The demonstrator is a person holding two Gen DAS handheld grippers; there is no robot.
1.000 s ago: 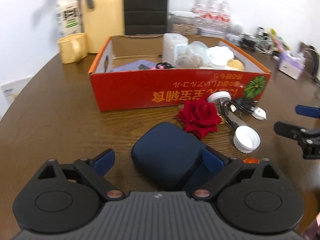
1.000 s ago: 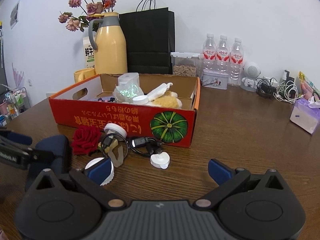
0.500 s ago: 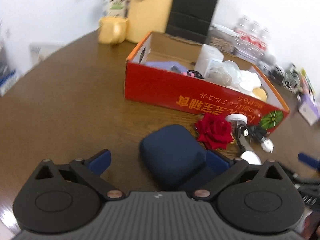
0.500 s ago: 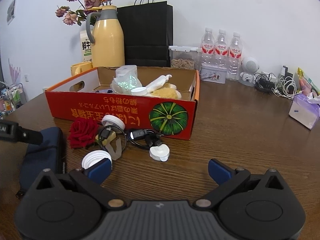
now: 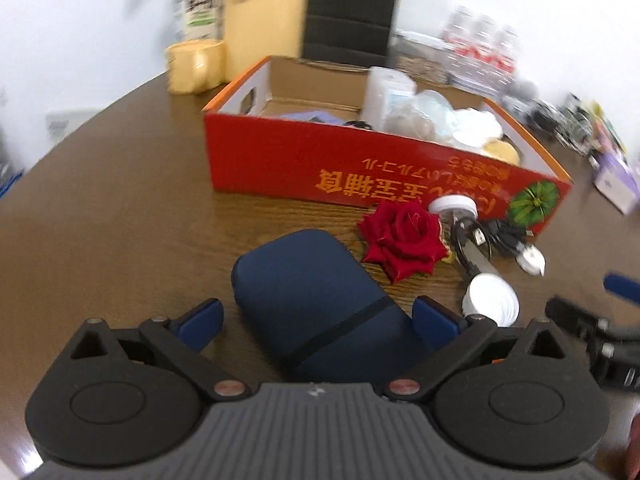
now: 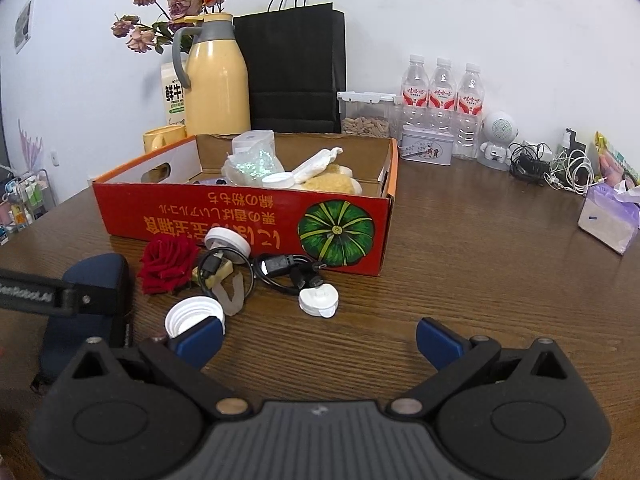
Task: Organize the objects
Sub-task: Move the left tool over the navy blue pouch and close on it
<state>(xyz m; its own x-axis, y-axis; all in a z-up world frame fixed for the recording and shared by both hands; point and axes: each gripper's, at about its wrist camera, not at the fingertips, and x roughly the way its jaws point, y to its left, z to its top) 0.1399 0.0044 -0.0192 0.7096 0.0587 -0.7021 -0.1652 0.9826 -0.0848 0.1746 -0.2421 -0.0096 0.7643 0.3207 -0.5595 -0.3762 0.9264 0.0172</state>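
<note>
A navy soft case (image 5: 316, 300) lies on the wooden table between the fingers of my open left gripper (image 5: 318, 318); neither pad presses it. It also shows in the right wrist view (image 6: 96, 292), partly behind my left gripper's finger. A red rose (image 5: 402, 240), a white cap (image 5: 490, 304), a black cable (image 6: 280, 270) and a white plug (image 6: 319, 300) lie in front of the red cardboard box (image 6: 244, 216), which holds several items. My right gripper (image 6: 318, 338) is open and empty above the table.
A yellow thermos (image 6: 216, 80), a yellow mug (image 6: 162, 138), a milk carton, a black bag (image 6: 294, 68), three water bottles (image 6: 442, 100), a tin, a tangle of chargers (image 6: 552, 166) and a tissue pack (image 6: 608, 220) stand behind and right of the box.
My left gripper swung left and back, and the case now sits between its fingers instead of against the right one. The right gripper drew back a little.
</note>
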